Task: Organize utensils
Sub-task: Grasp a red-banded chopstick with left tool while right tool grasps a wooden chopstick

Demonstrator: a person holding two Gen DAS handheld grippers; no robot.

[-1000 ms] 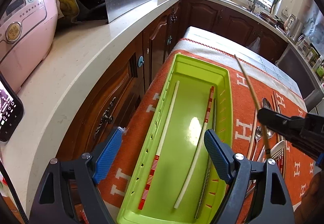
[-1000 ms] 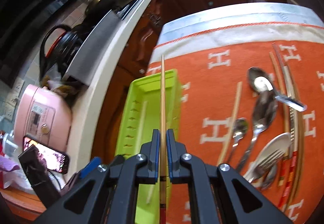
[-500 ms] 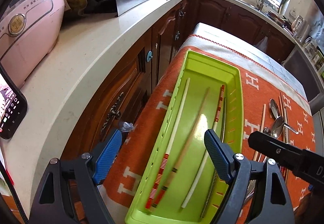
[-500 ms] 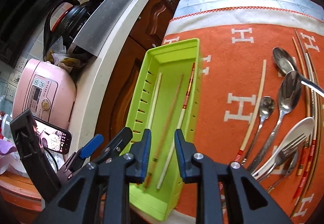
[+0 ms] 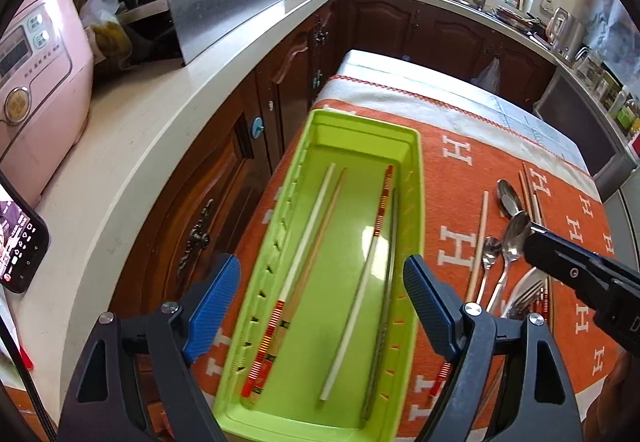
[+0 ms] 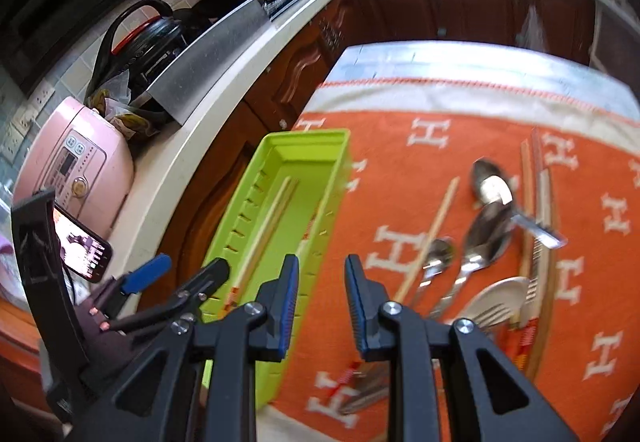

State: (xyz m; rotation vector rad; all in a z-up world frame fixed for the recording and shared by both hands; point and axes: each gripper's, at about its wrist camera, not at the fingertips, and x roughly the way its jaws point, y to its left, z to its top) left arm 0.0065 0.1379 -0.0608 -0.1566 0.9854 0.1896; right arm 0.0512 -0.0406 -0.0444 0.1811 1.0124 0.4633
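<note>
Four sticks: in the left wrist view four chopsticks (image 5: 316, 254) lie in the green tray (image 5: 416, 202).
Left claw (image 5: 320, 306): wide, holding nothing, astride the tray.
Right view: right claw (image 6: 322, 306) narrow but empty, above the tray's edge.
Loose cutlery: spoons (image 6: 476, 242), fork (image 6: 492, 314) and one chopstick (image 6: 430, 238) on the orange cloth (image 6: 400, 162).
Risk: crowded pile; I think a grab may take two pieces.

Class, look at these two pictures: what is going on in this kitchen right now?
A person holding a gripper in each hand is sorting utensils into a green tray on an orange cloth. Several chopsticks already lie in the tray. Spoons, a fork and more chopsticks wait on the cloth. The left gripper hangs open over the tray, and the right gripper is open and empty.
</note>
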